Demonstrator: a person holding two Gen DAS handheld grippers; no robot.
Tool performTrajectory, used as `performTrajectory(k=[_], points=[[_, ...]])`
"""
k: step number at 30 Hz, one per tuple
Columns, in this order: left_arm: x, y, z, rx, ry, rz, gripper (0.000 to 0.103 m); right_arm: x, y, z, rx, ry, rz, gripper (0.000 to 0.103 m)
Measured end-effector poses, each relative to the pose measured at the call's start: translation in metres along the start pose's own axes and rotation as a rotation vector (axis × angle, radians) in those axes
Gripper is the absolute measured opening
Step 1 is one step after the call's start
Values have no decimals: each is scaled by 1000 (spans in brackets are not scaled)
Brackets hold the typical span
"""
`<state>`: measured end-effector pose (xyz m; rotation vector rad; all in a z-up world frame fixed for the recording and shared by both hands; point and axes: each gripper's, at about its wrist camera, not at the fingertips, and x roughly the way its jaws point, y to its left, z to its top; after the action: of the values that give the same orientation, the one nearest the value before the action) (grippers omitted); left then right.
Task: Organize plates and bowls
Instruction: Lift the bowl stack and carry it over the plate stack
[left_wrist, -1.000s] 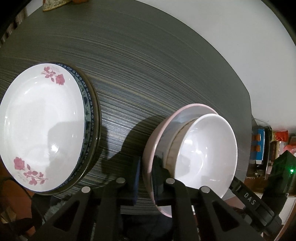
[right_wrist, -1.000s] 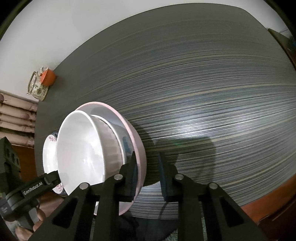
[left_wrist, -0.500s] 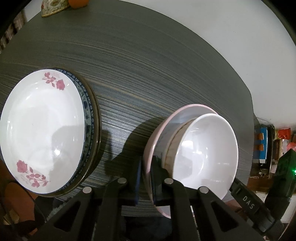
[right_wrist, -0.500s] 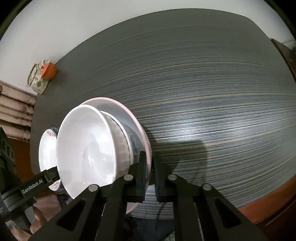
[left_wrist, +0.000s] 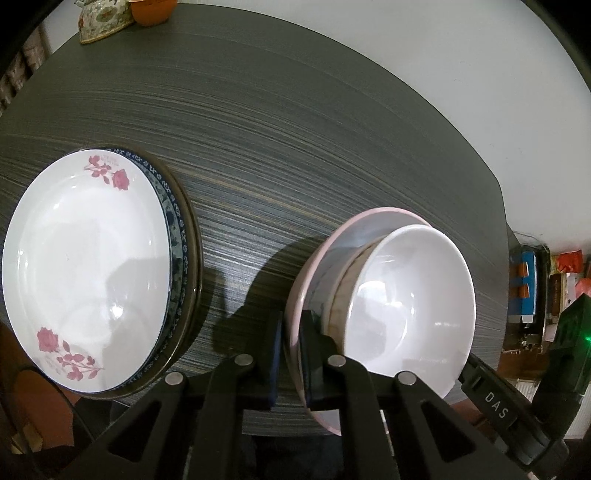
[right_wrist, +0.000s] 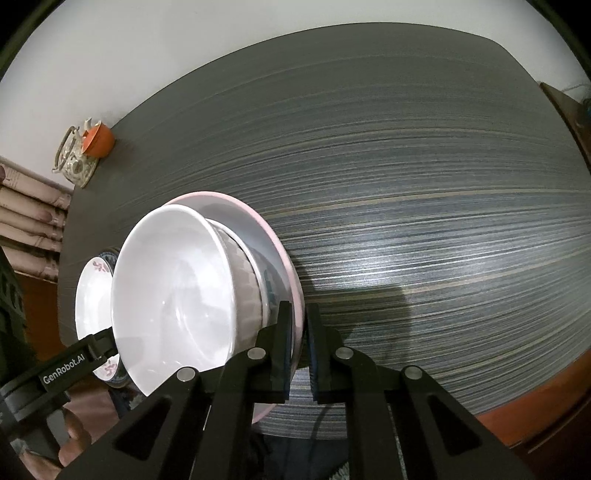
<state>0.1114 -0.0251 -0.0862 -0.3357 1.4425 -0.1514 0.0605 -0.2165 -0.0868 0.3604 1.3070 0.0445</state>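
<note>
A pink-rimmed plate carries a white bowl nested in another bowl. My left gripper is shut on the plate's left rim. My right gripper is shut on the same pink plate at its right rim, with the white bowl on it. The plate is held tilted, just above the dark table. A stack of plates topped by a white rose-pattern plate lies to the left and also shows in the right wrist view.
An orange cup and a floral holder stand at the table's far left corner. The table's front edge is near me. Cluttered shelves stand off to the right of the table.
My right gripper's jaws closed onto the pink plate's rim. Both grippers and the plate with bowls have shifted slightly; the plate stack appears lower in the left view.
</note>
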Motion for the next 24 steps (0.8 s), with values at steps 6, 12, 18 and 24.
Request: performTrajectory(k=[6,12,18,24], points=[[-2,3,1,0,-10,-4,7,0,2,0,0,-5,-2,10],[-7,6,3,0,-23,-8,7,-2,4,-1,-1,-12,2,11],[-19,9,4,-3,-45,-12,7,-8,10,0,-10,-29,3,11],[-37,16,7,-17,-81,-12,7,-15,20,4,-28,-45,12,11]])
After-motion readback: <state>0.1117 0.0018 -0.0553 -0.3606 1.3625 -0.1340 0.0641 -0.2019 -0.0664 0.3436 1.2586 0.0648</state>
